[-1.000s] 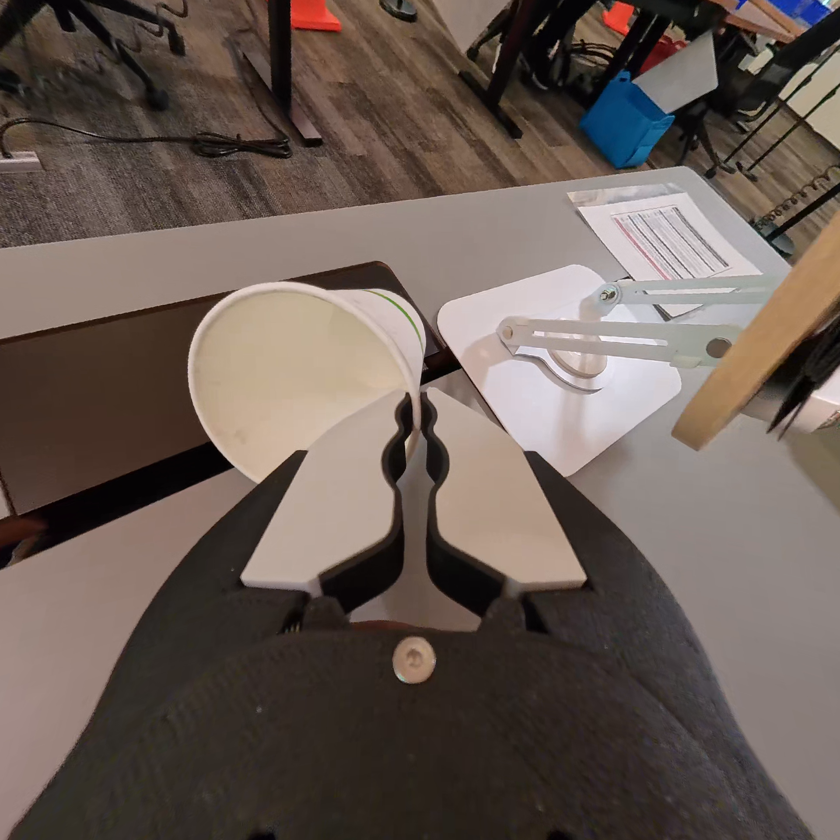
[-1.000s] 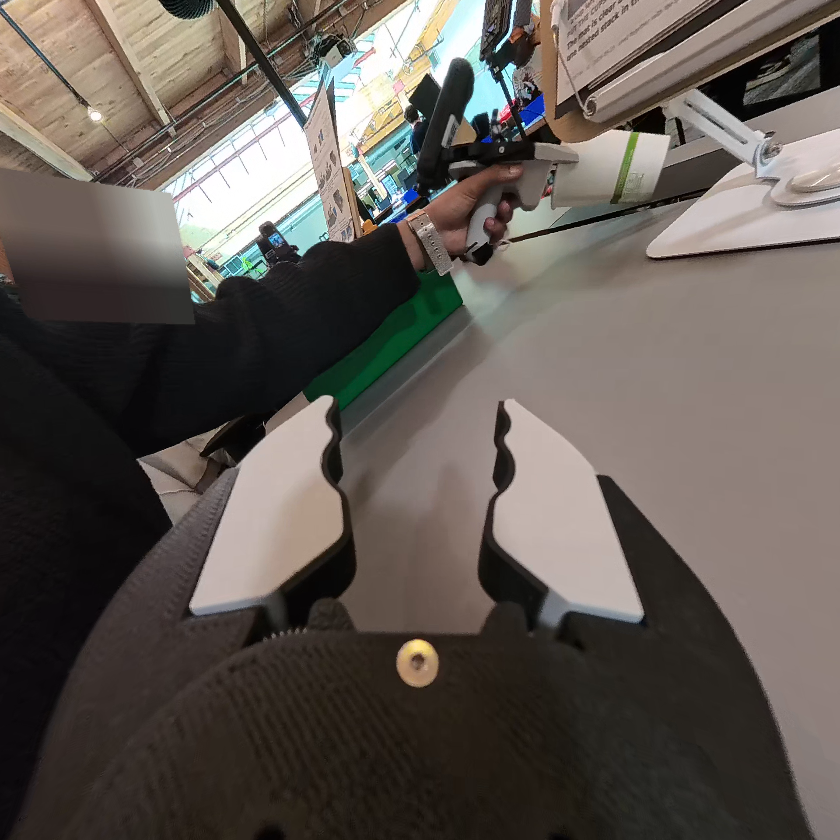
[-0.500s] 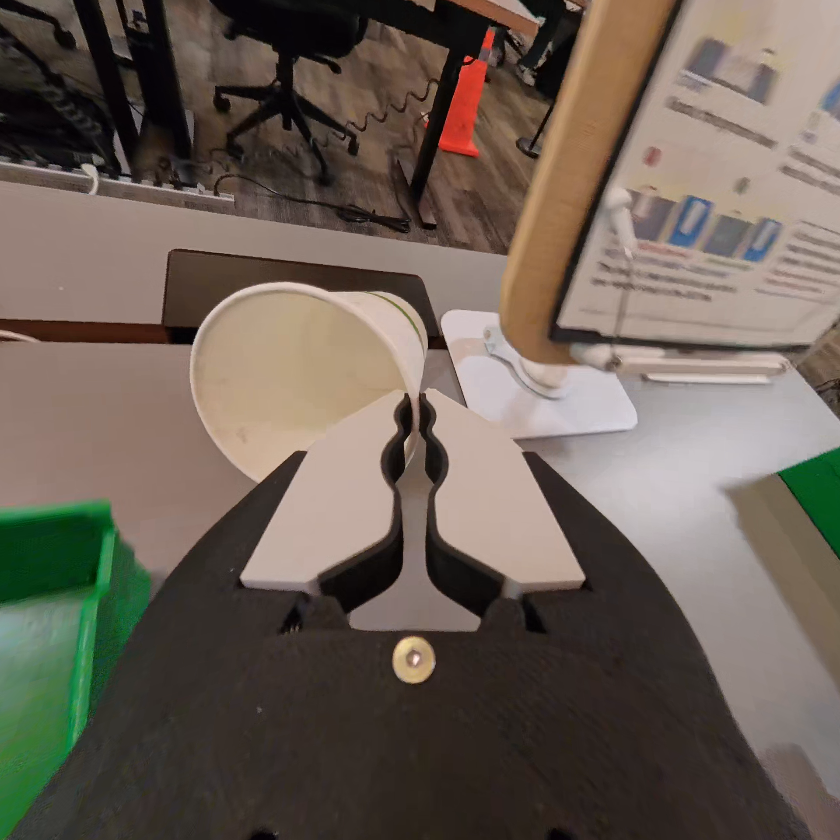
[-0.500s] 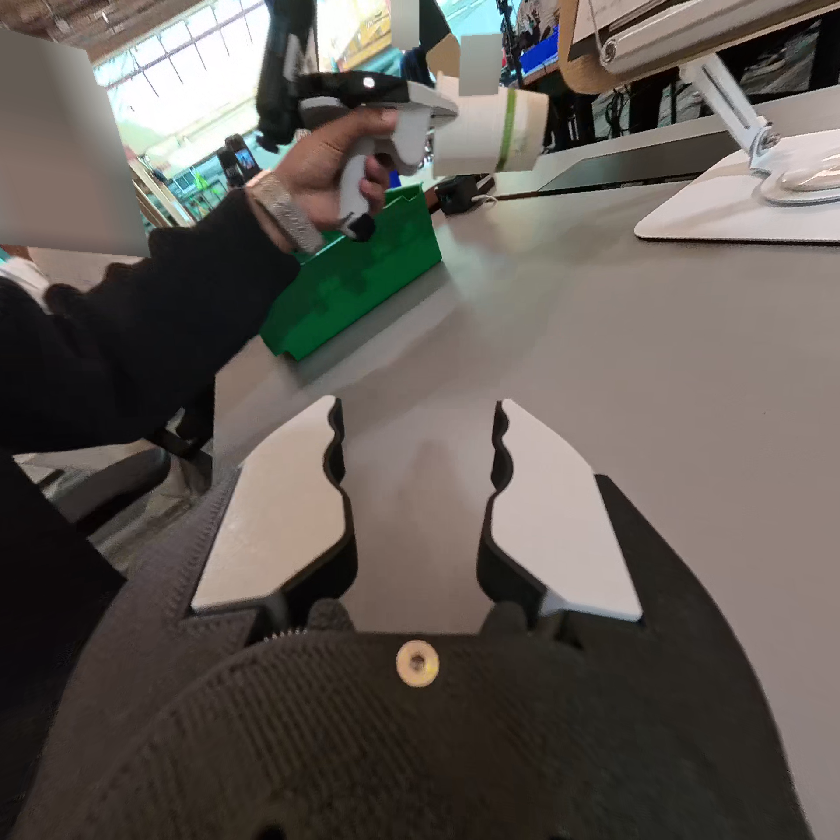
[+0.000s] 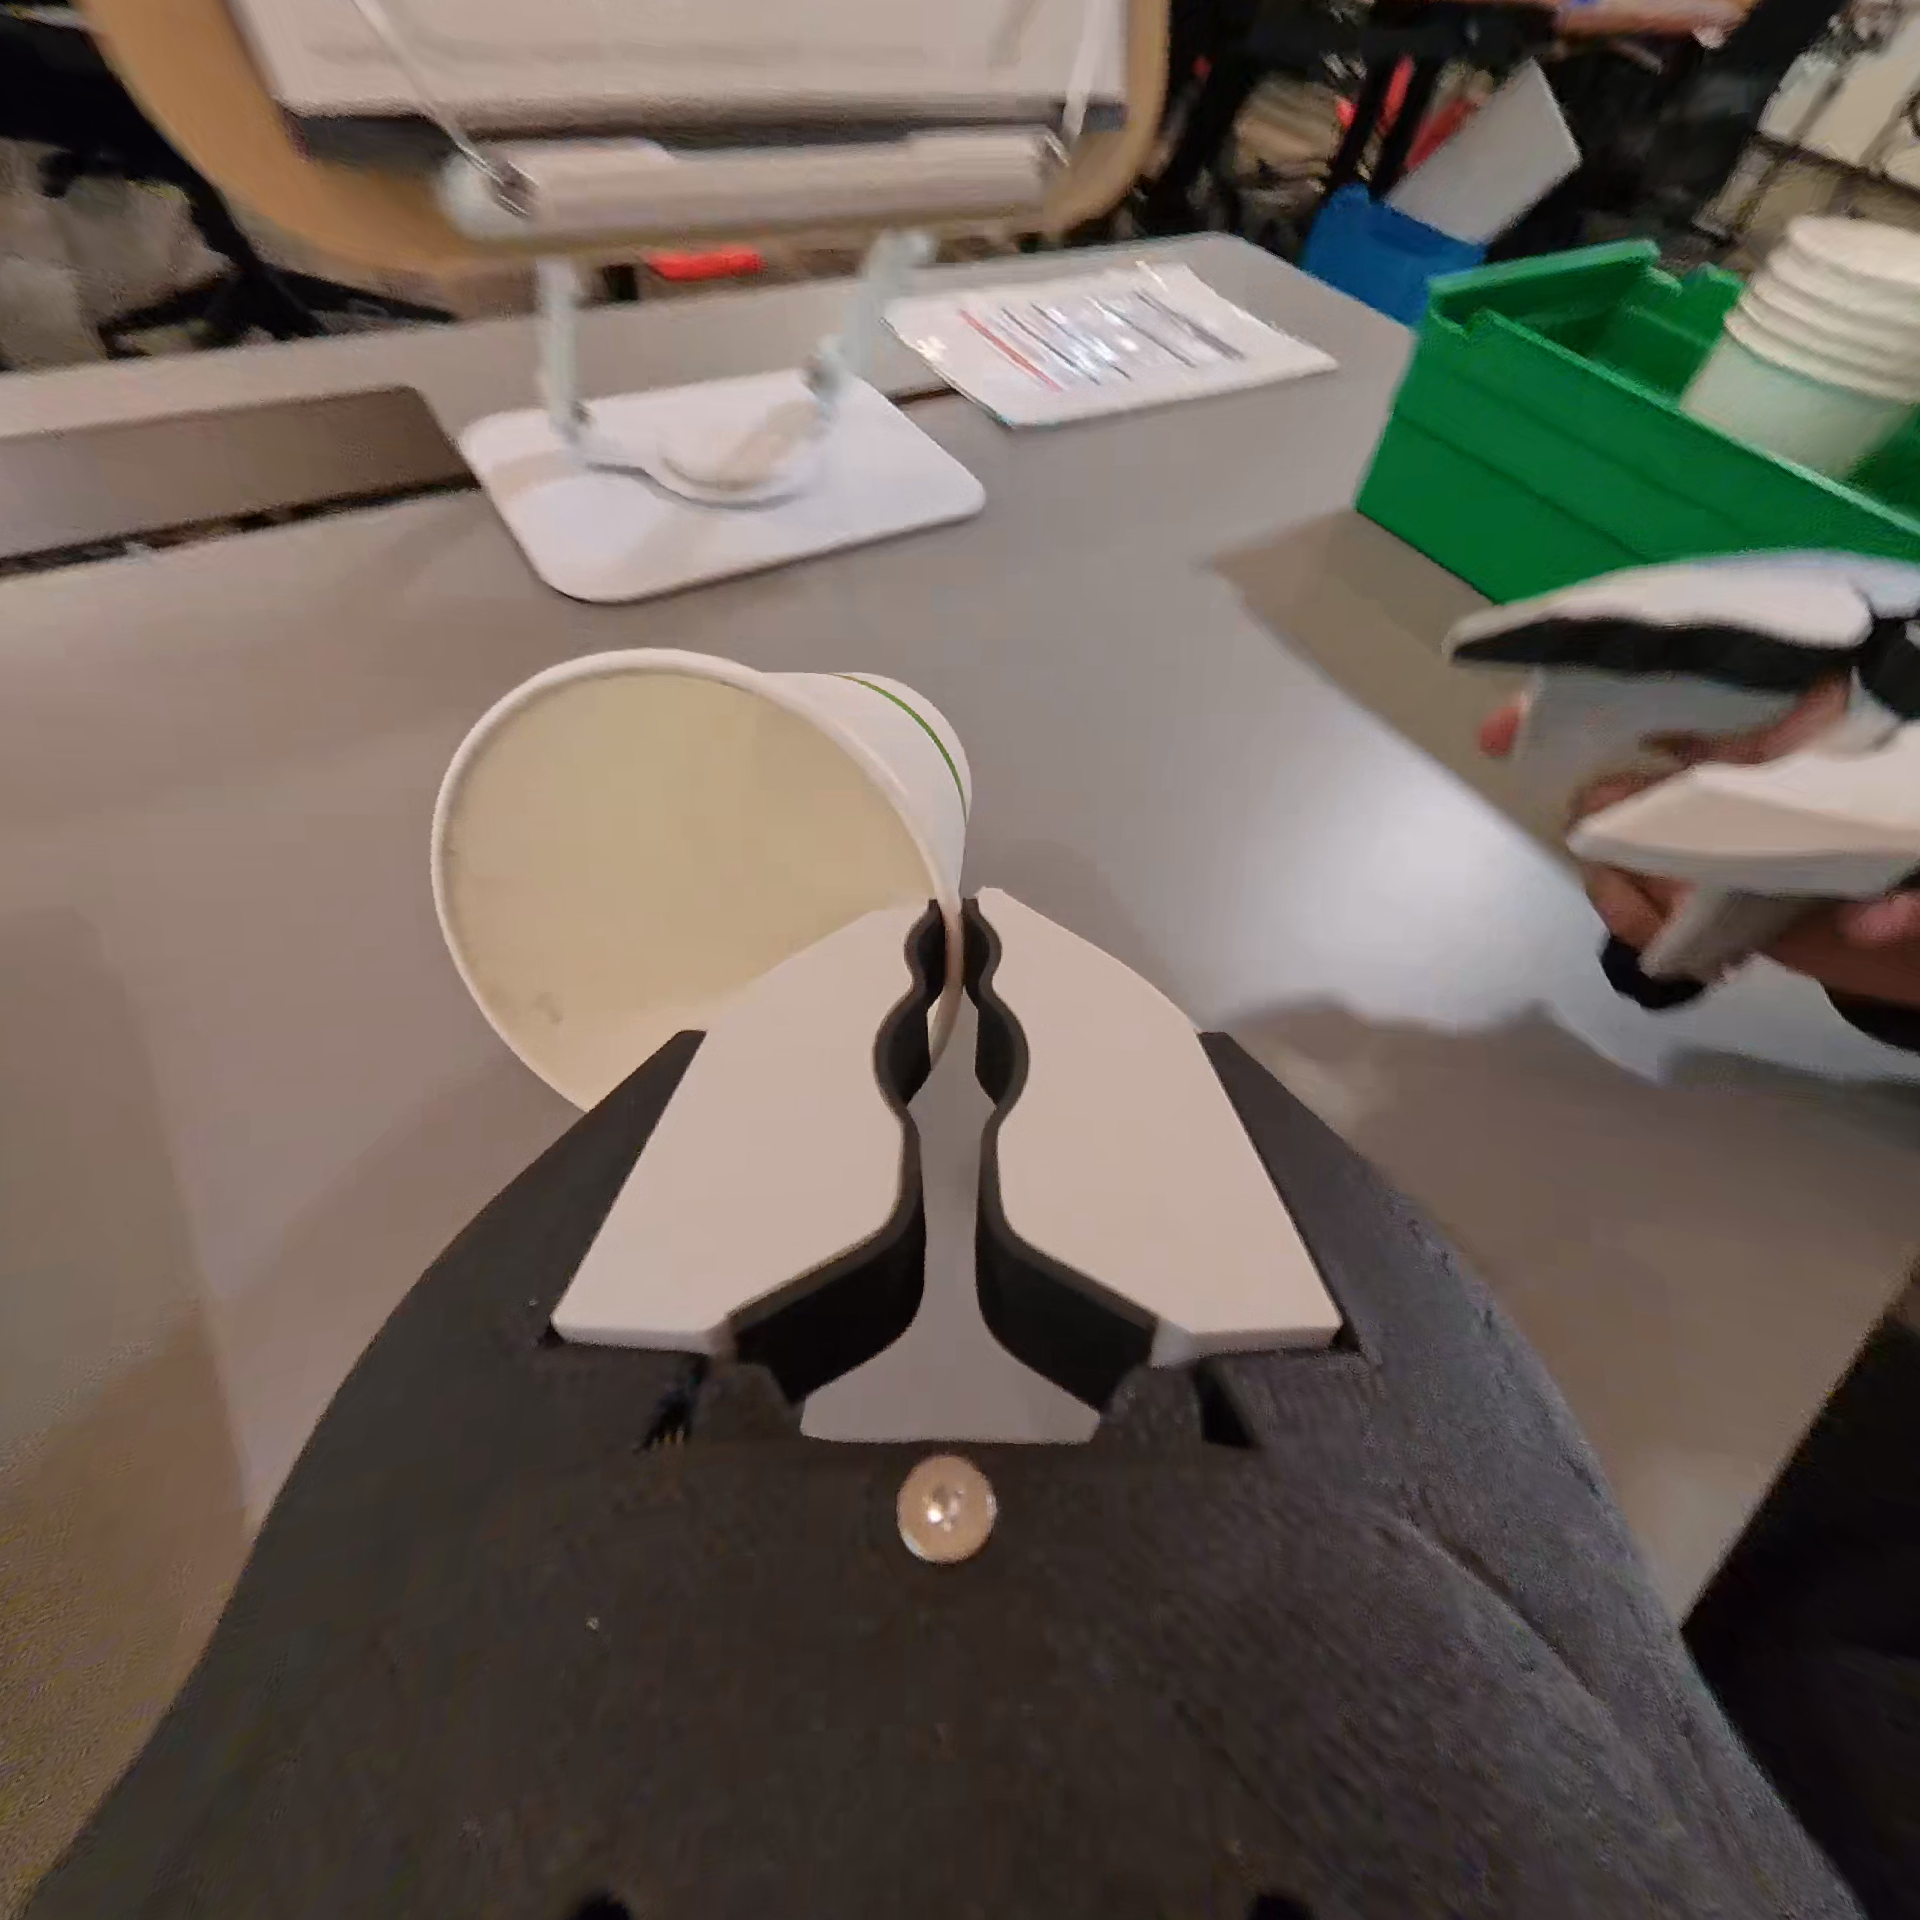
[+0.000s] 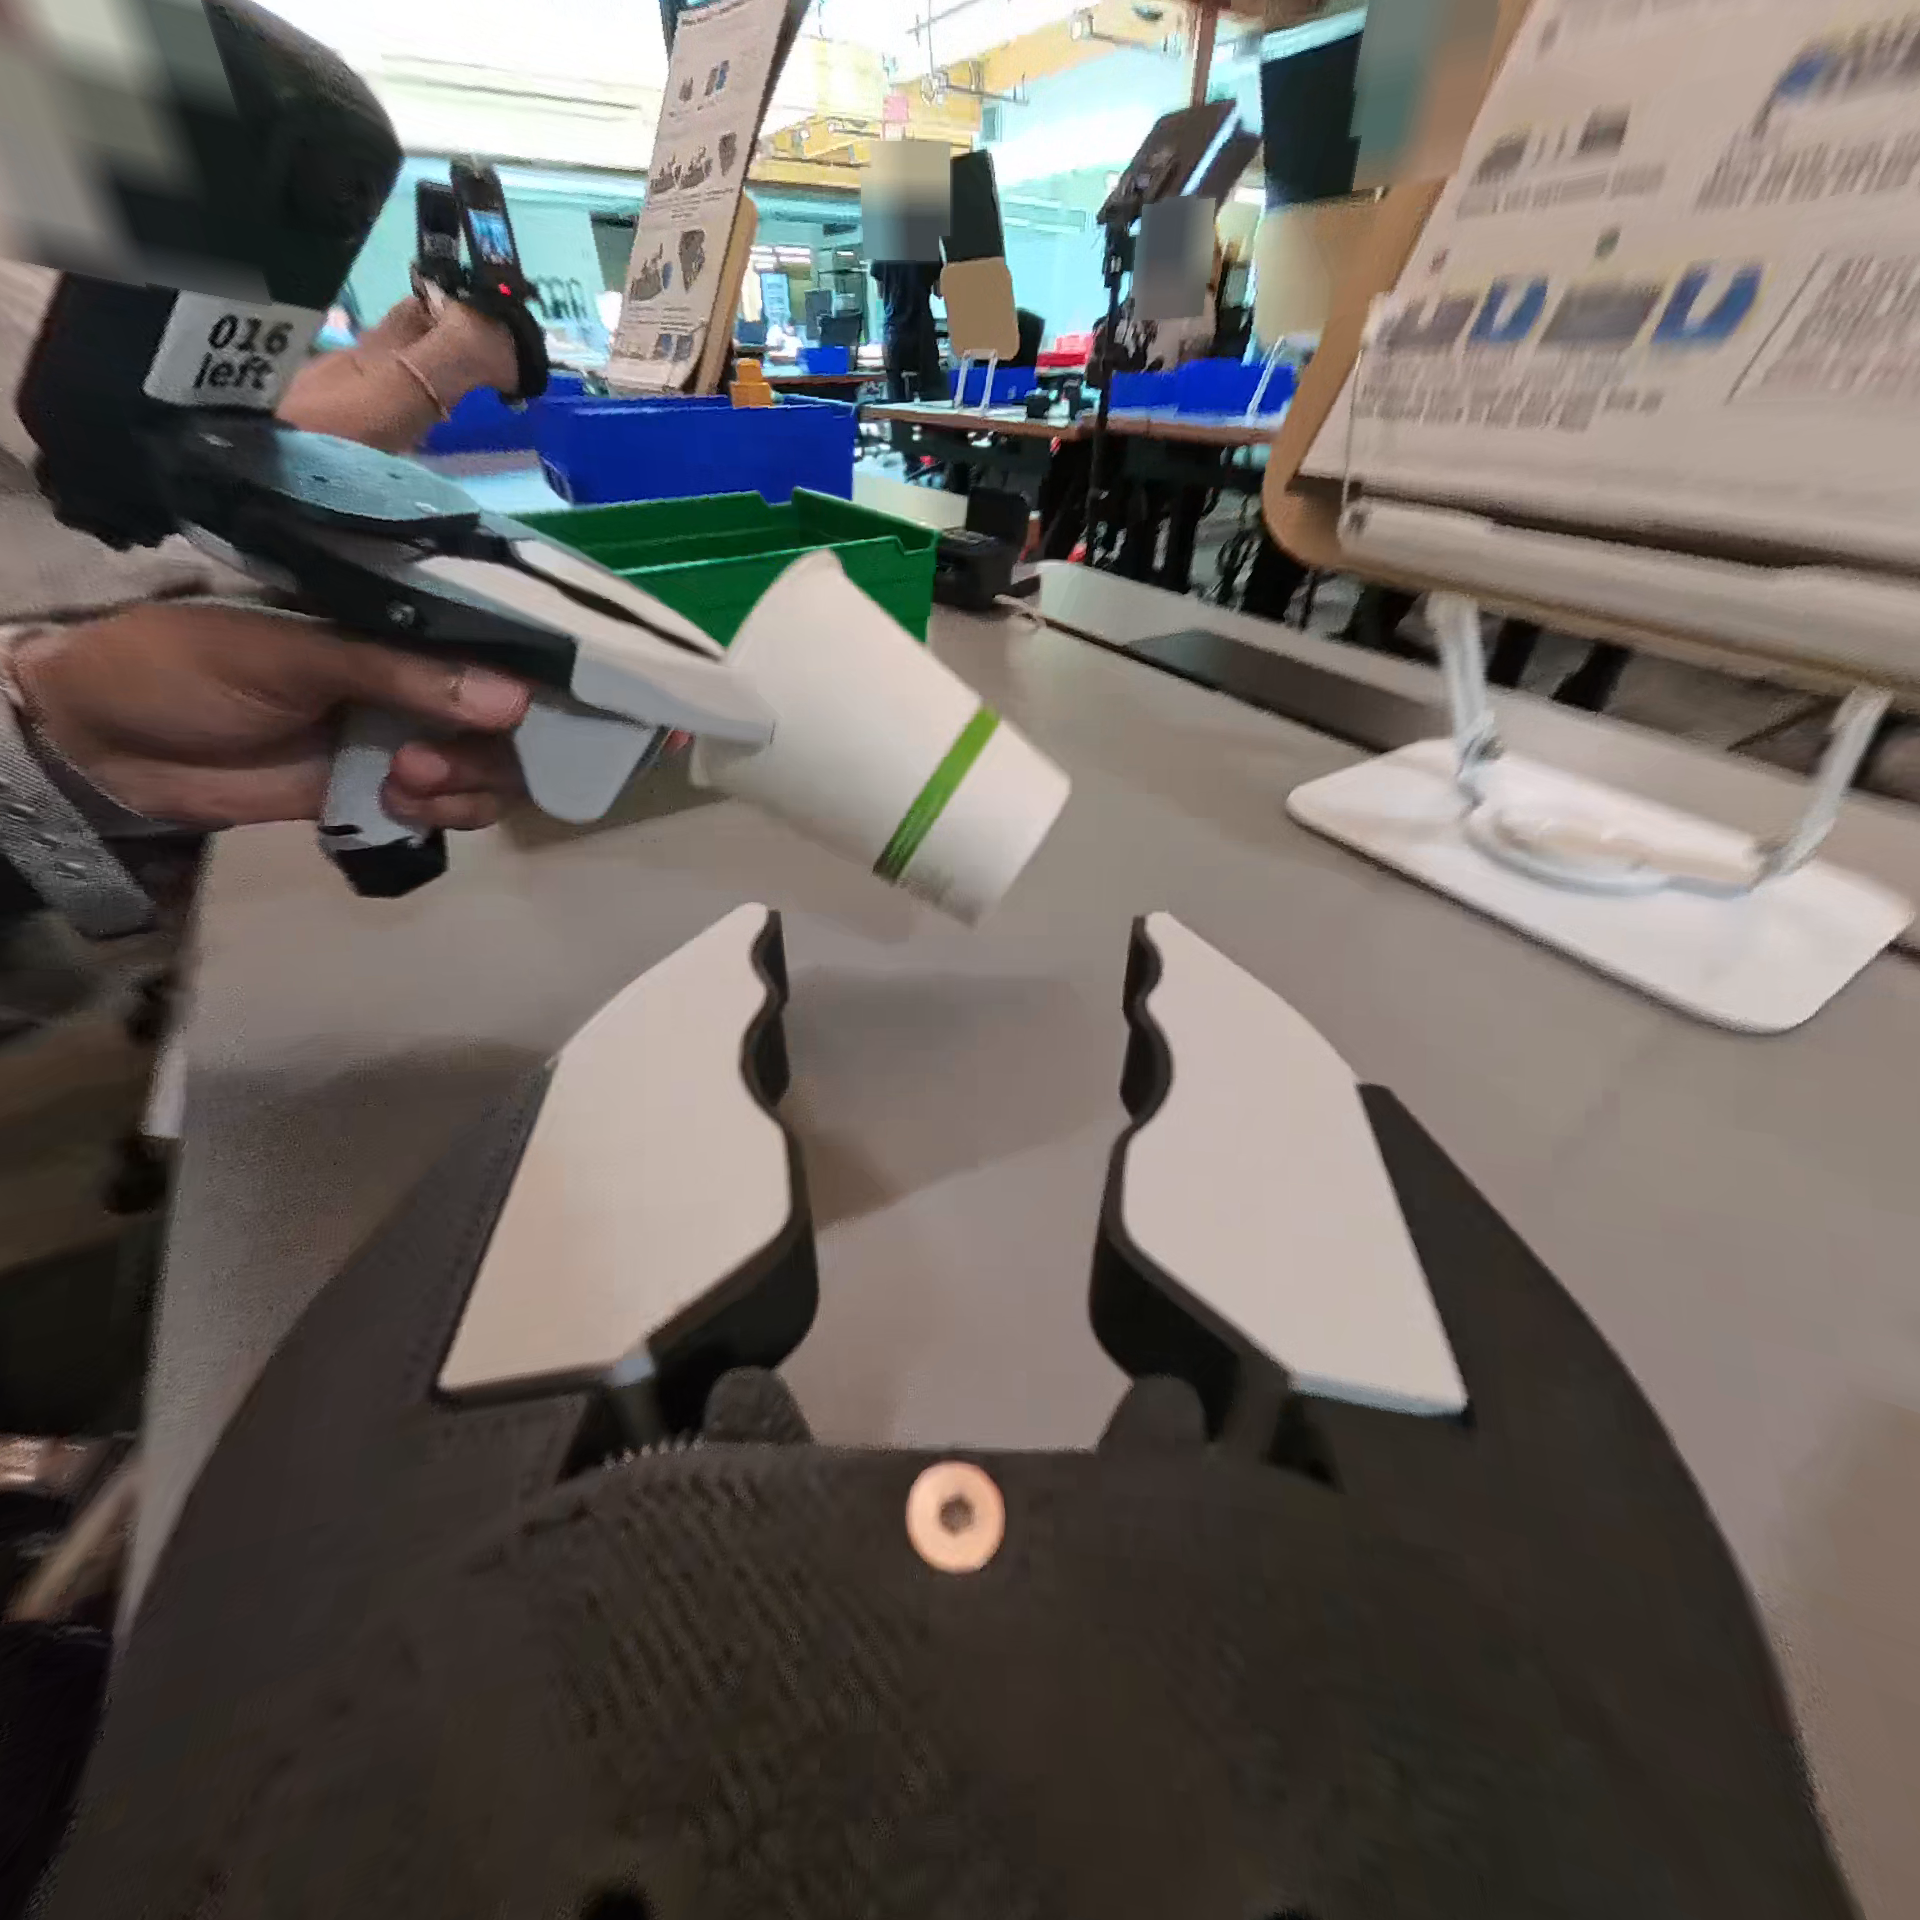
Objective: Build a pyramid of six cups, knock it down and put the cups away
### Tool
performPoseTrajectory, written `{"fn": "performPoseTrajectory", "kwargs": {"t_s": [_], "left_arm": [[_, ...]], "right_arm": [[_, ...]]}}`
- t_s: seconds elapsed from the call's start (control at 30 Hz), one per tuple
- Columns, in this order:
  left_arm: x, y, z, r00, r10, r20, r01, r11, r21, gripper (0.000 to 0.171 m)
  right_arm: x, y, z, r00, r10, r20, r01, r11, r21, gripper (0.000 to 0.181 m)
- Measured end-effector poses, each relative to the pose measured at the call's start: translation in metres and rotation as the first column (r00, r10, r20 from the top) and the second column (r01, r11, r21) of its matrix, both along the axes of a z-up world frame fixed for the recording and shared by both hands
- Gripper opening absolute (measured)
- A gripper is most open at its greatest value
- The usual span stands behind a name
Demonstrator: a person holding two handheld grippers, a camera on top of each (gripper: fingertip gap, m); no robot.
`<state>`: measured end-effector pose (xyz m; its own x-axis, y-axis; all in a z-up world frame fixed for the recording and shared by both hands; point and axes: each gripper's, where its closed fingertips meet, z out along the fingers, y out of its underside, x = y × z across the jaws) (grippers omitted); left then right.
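Note:
My left gripper [image 5: 951, 920] is shut on the rim of a white paper cup [image 5: 665, 862] with a green stripe. It holds the cup tilted above the grey table [image 5: 1195, 748], mouth toward the camera. The cup is empty inside. In the right wrist view the same cup [image 6: 883, 769] hangs from the left gripper [image 6: 717, 696], bottom pointing down to the right. My right gripper [image 6: 951, 966] is open and empty, just above the table, with the cup a little beyond its fingertips. It also shows at the right of the left wrist view [image 5: 1538, 748].
A green bin [image 5: 1579, 447] at the right holds a stack of paper cups [image 5: 1829, 343]. Another green bin [image 6: 748, 561] stands at the far left. A board on a white stand [image 5: 727, 488] stands at the back, beside a sleeved sheet [image 5: 1112, 343].
My left gripper has swung right with the cup and lowered it over the middle of the table, close in front of my right gripper. The right gripper stayed open.

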<state>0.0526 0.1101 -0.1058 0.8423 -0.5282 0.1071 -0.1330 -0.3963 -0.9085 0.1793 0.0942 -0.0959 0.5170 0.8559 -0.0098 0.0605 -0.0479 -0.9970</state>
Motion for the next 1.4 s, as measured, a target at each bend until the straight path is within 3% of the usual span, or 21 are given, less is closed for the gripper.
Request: {"fn": "performPoseTrajectory", "kwargs": {"t_s": [0.1,0.2,0.3,0.37,0.53,0.63,0.97,1.1,1.27,1.4], "left_arm": [[0.027,-0.016,-0.016,0.994,-0.108,-0.03,0.108,0.994,-0.017,0.004],[0.051,-0.032,-0.024,0.962,-0.269,-0.05,0.267,0.963,-0.041,0.004],[0.066,-0.049,-0.023,0.919,-0.393,0.038,0.394,0.917,-0.062,0.004],[0.071,-0.056,-0.02,0.891,-0.445,0.085,0.451,0.89,-0.064,0.004],[0.078,-0.068,-0.025,0.848,-0.527,0.066,0.53,0.846,-0.059,0.004],[0.079,-0.073,-0.021,0.822,-0.552,0.141,0.564,0.823,-0.069,0.004],[0.079,-0.079,-0.016,0.79,-0.593,0.159,0.605,0.796,-0.035,0.004],[0.075,-0.07,-0.008,0.816,-0.55,0.18,0.554,0.832,0.027,0.005],[0.062,-0.052,-0.004,0.875,-0.442,0.198,0.441,0.896,0.053,0.035],[0.046,-0.036,-0.009,0.897,-0.355,0.265,0.364,0.931,0.017,0.043]], "right_arm": [[-0.005,-0.005,0.0,0.996,-0.016,0.091,0.004,0.991,0.133,0.063],[-0.01,-0.009,-0.007,0.984,-0.002,0.176,-0.027,0.987,0.16,0.072],[-0.013,-0.015,-0.011,0.972,0.025,0.232,-0.069,0.981,0.184,0.076],[-0.014,-0.017,-0.018,0.961,0.042,0.275,-0.094,0.979,0.182,0.077],[-0.02,-0.021,-0.043,0.907,0.062,0.416,-0.146,0.974,0.174,0.075],[-0.022,-0.022,-0.052,0.877,0.057,0.478,-0.168,0.967,0.192,0.075],[-0.025,-0.022,-0.059,0.849,0.034,0.528,-0.173,0.961,0.216,0.07],[-0.023,-0.019,-0.052,0.866,0.019,0.5,-0.146,0.966,0.215,0.07],[-0.012,-0.005,-0.053,0.875,-0.018,0.483,-0.078,0.981,0.178,0.07],[-0.004,0.005,-0.039,0.928,-0.036,0.37,-0.005,0.994,0.11,0.07]]}}
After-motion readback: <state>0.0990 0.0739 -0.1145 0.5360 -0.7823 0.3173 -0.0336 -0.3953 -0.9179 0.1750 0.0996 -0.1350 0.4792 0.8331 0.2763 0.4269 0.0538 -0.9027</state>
